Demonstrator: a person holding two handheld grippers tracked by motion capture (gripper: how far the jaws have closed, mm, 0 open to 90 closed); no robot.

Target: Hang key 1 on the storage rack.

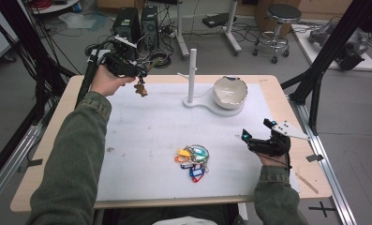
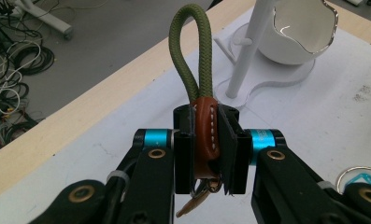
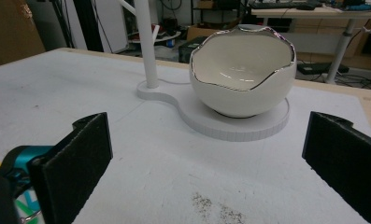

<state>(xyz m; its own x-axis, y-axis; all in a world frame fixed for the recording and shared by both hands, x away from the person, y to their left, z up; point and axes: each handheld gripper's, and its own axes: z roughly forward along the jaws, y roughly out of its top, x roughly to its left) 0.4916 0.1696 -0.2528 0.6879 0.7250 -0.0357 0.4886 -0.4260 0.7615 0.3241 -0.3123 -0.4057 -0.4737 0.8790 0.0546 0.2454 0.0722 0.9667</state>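
While the left gripper hangs raised, jaws clamping the keychain; right gripper gapes.

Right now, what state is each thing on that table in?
Keychain: clamped upright in the left gripper, loop up, above the table.
Right gripper: fingers wide open, holding nothing.
Bowl: upright, empty, on the stand's base.
Key tags: heaped on the table.

The bowl sits on the stand base, right of the post; key tags lie nearer — mid-table.
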